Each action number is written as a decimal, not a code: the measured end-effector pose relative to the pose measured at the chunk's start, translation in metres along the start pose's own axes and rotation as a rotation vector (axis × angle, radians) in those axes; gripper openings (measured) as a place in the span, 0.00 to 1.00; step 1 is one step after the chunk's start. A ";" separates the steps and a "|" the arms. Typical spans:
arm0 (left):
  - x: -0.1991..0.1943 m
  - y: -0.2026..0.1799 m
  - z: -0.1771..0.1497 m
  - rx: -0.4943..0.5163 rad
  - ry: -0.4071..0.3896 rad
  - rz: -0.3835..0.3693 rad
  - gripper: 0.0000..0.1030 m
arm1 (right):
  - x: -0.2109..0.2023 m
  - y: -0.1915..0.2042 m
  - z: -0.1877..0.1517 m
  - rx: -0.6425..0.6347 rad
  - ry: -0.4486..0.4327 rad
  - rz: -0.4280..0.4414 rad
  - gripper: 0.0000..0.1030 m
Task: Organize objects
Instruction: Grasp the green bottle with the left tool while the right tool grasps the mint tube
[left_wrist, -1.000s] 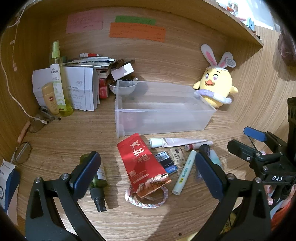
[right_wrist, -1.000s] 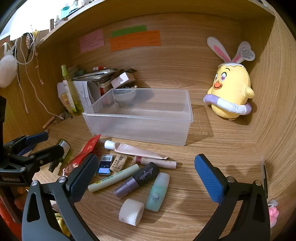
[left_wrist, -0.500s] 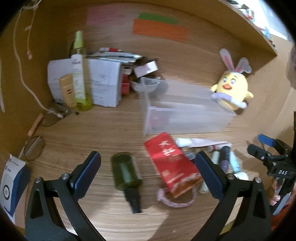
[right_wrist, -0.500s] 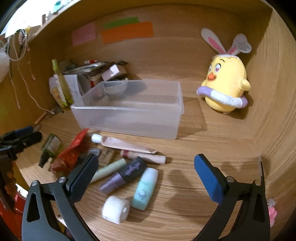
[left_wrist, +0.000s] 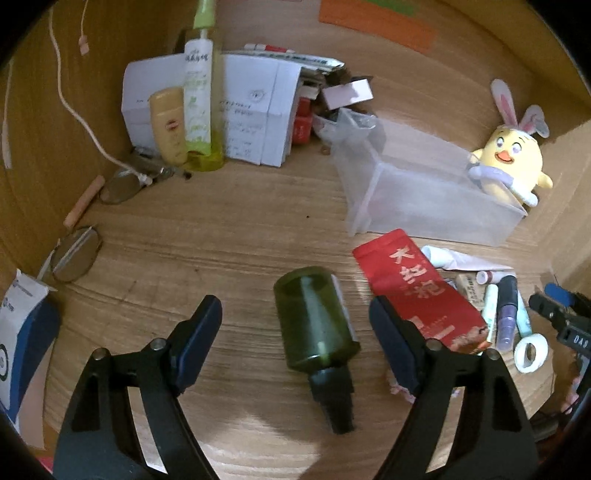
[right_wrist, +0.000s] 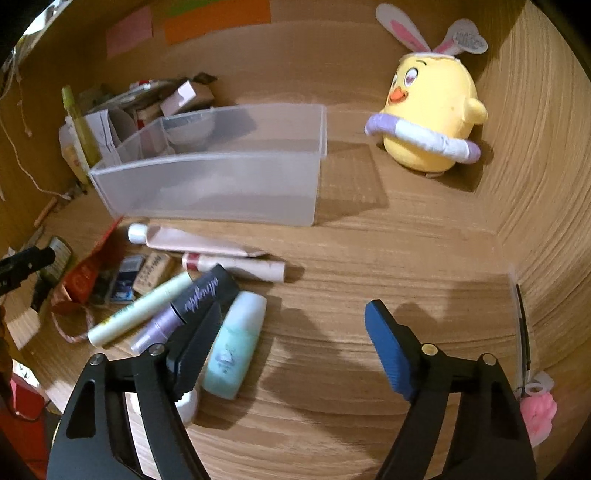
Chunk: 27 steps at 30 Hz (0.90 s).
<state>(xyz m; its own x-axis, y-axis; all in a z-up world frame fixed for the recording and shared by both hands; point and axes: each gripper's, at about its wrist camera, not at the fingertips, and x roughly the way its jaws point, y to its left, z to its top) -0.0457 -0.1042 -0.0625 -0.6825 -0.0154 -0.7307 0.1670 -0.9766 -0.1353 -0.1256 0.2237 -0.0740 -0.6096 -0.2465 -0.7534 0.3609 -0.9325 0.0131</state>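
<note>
A dark green bottle (left_wrist: 316, 325) lies on the wooden desk between the fingers of my open left gripper (left_wrist: 295, 325), cap towards me. Right of it lies a red packet (left_wrist: 417, 291). A clear plastic bin (right_wrist: 221, 173) stands empty behind a row of cosmetics: a pink tube (right_wrist: 199, 242), a white-red stick (right_wrist: 236, 264), a dark purple tube (right_wrist: 188, 306), a pale green pen (right_wrist: 140, 308) and a mint bottle (right_wrist: 236, 343). My right gripper (right_wrist: 291, 341) is open and empty, low over the desk, its left finger over the mint bottle's side.
A yellow plush chick (right_wrist: 430, 110) sits at the back right. Papers, boxes and upright bottles (left_wrist: 199, 99) crowd the back left corner. Glasses (left_wrist: 75, 253) and a blue-white box (left_wrist: 22, 332) lie at the left. A white tape roll (left_wrist: 530, 350) lies near the right gripper.
My left gripper has moved left and down until the green bottle lies between its fingers. My right gripper has dropped lower and closer to the cosmetics.
</note>
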 end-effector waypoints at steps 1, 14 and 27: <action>0.002 0.001 0.000 -0.004 0.003 0.002 0.80 | 0.002 0.000 -0.001 0.000 0.010 0.013 0.73; 0.014 -0.003 -0.001 -0.008 0.023 -0.005 0.40 | 0.017 0.006 -0.003 -0.013 0.060 0.097 0.35; -0.002 -0.018 0.013 0.000 -0.060 -0.033 0.40 | 0.018 -0.014 0.000 0.028 0.043 0.061 0.21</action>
<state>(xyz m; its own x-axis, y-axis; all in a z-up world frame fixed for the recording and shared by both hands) -0.0566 -0.0894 -0.0502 -0.7288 0.0042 -0.6847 0.1435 -0.9768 -0.1588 -0.1412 0.2323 -0.0878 -0.5561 -0.2924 -0.7780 0.3760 -0.9233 0.0783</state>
